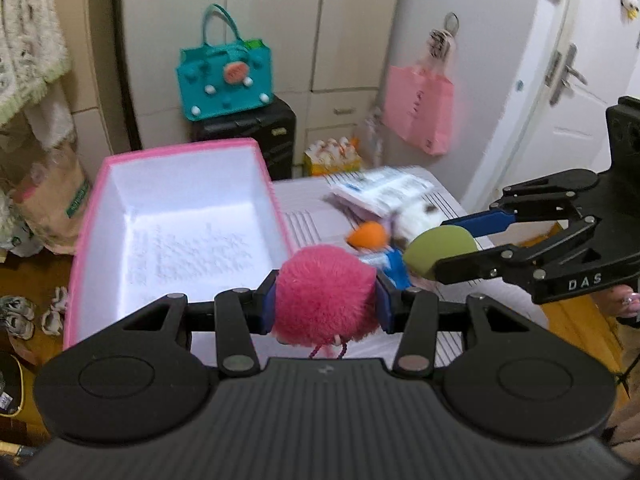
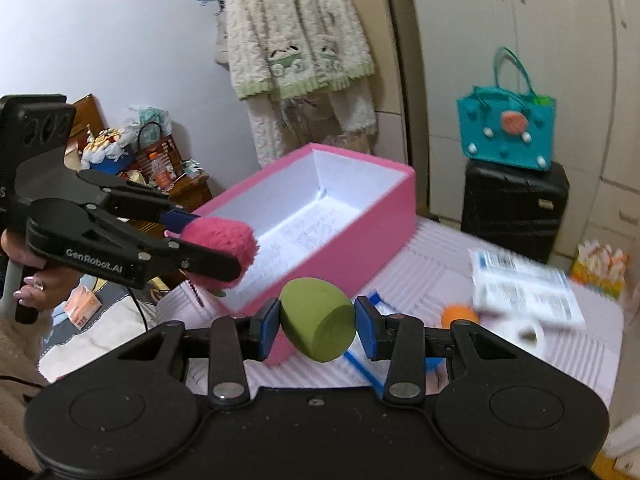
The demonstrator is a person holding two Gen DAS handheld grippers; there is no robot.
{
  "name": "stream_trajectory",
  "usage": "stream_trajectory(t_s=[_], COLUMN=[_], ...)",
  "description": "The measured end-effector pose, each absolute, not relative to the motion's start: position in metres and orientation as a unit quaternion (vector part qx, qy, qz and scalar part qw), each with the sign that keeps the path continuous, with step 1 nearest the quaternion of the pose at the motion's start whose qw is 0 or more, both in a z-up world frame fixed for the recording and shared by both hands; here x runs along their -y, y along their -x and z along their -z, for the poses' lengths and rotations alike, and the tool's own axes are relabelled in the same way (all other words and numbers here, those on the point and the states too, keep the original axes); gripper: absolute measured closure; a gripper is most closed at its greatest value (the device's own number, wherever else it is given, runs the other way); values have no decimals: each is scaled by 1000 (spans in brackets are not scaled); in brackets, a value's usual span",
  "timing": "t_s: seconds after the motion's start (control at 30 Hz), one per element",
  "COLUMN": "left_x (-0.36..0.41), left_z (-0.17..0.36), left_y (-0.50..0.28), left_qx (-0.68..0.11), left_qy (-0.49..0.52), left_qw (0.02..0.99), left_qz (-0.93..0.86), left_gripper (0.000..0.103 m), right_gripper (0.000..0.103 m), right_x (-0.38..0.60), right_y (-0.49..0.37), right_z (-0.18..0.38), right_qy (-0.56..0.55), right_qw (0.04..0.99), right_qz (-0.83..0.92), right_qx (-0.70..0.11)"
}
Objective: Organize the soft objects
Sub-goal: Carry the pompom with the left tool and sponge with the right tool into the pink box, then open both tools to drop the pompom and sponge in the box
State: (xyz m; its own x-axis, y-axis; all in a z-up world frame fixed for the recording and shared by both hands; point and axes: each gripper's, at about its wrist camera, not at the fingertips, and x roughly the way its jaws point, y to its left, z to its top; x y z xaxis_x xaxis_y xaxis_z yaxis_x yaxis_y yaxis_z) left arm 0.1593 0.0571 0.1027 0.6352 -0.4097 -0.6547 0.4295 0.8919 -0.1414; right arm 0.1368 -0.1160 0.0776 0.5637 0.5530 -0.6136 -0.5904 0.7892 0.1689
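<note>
Fluffy pink pompom [image 1: 326,294], light and squashy, pinched mid-body by left gripper [image 1: 325,304]; right gripper [image 2: 317,326] clamps springy, probably foam, olive-green sponge egg [image 2: 316,320] near pink box [image 2: 394,204].

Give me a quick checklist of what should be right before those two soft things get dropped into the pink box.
1. Left gripper clamped on the pink pompom: ok.
2. Right gripper clamped on the green sponge: ok.
3. Pink box open, nothing blocking its inside: ok.
4. Pompom fully above the box opening: not ok, only at its near edge.
5. Sponge above the opening: not ok, still outside the near wall.
6. Pompom's dangling cord free of the jaws: cannot tell.
</note>
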Motion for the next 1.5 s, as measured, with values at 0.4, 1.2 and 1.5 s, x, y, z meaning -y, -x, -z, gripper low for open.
stream_trajectory(t_s=[0.4, 1.2, 1.5], left_x=[-107, -134, -135], left_z=[-64, 11, 26], left_y=[-261, -397, -408], left_qx=[-404, -471, -493], left_qy=[11, 85, 95], left_qw=[900, 871, 858], left_qz=[164, 115, 107], left_gripper=[57, 57, 56], right_gripper=[57, 57, 57], right_x=[44, -42, -49], right_y=[-240, -357, -361], right_z=[-81, -12, -10], right_qy=[129, 350, 382], right_qw=[872, 754, 732], right_qz=[-347, -395, -411], right_qx=[-320, -391, -386])
